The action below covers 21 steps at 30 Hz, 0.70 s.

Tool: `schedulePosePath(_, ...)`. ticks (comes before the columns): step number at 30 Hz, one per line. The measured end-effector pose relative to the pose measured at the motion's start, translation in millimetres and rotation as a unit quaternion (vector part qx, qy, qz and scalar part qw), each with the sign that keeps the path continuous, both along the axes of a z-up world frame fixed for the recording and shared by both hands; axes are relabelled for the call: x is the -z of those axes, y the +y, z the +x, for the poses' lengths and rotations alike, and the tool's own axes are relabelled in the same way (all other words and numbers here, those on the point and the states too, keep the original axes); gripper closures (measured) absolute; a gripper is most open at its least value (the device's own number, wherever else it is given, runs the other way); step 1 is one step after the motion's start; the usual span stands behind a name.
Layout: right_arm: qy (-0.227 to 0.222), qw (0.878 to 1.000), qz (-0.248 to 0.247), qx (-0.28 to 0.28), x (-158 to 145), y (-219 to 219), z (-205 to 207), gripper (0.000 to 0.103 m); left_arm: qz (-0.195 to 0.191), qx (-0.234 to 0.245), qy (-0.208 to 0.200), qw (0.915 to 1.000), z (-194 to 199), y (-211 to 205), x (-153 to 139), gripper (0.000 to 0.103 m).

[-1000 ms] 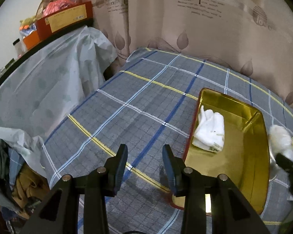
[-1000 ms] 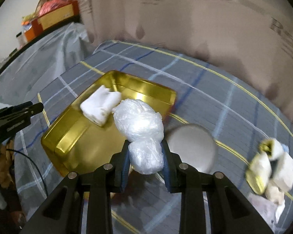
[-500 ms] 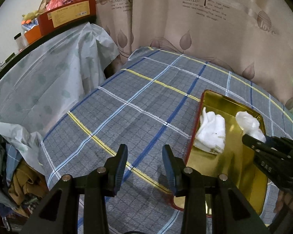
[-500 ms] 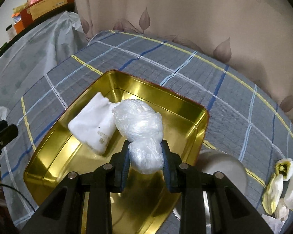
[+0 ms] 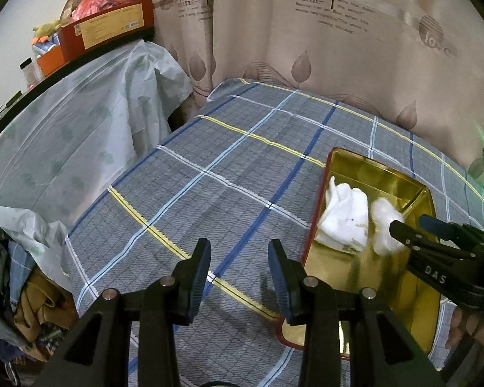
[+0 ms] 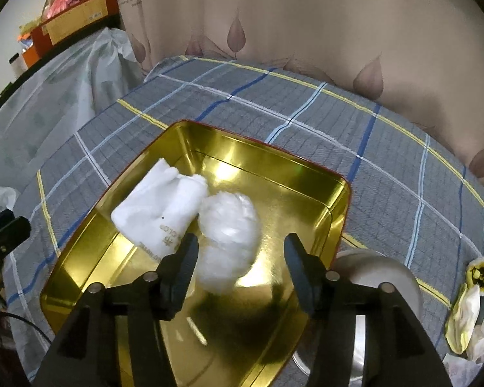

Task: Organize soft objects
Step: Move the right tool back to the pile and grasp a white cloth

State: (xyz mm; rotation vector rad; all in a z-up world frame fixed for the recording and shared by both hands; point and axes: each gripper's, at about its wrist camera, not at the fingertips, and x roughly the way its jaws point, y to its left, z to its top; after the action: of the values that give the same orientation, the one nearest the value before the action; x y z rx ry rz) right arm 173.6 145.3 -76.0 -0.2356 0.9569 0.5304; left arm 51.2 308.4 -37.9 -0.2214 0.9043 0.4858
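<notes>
My crinkly plastic bundle [image 6: 226, 235] sits loose inside the gold tin [image 6: 274, 174], touching the folded white cloth [image 6: 159, 208]; right gripper [image 6: 240, 258] hangs spread wide over it; left gripper [image 5: 238, 266] gapes empty beside the tin, over the plaid cloth [image 5: 209, 174].

Gold rectangular metal tray [image 6: 276, 167] w/ red outer rim: polished, mirror-glossy inside, throws bright glare. In tray, left side: folded white cloth towel [image 6: 155, 208], matt, soft weave, faint gold print. Just right of it, touching: white crinkly plastic-wrapped bundle [image 6: 226, 238], thin film, slight sheen, blurred. Tray sits on grey plaid woven cloth [image 5: 209, 167] over the surface, matt, fine ribbed texture. Right of tray: round dull-grey metal lid [image 6: 380, 271], satin finish. Both hand-held grippers, left [image 5: 238, 274] & right [image 6: 240, 262]: matt black plastic, ribbed pads. Behind tray: beige satiny curtain [image 5: 355, 48].
</notes>
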Motion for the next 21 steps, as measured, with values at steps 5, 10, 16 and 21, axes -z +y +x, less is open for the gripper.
schedulePosePath(5,-0.009,1.0,0.019,-0.003,-14.1,-11.6,-14.3,0.051,0.007,0.006,0.0,1.0,1.2,-5.0,-0.5,0.066)
schedulePosePath(10,-0.009,0.999,0.036,-0.009,-32.6,-39.0,-41.6,0.051,0.012,0.012,0.0,0.9999,2.2,-9.9,-0.2,0.065)
schedulePosePath(16,-0.02,0.999,0.045,0.017,-57.1,-102.8,-64.6,0.051,0.029,0.022,-0.001,0.9993,2.5,-20.2,-2.5,0.065)
schedulePosePath(21,-0.039,0.996,0.027,0.075,-76.8,-179.8,-70.5,0.05,0.034,0.04,0.001,0.9986,3.1,-31.4,-3.0,0.066)
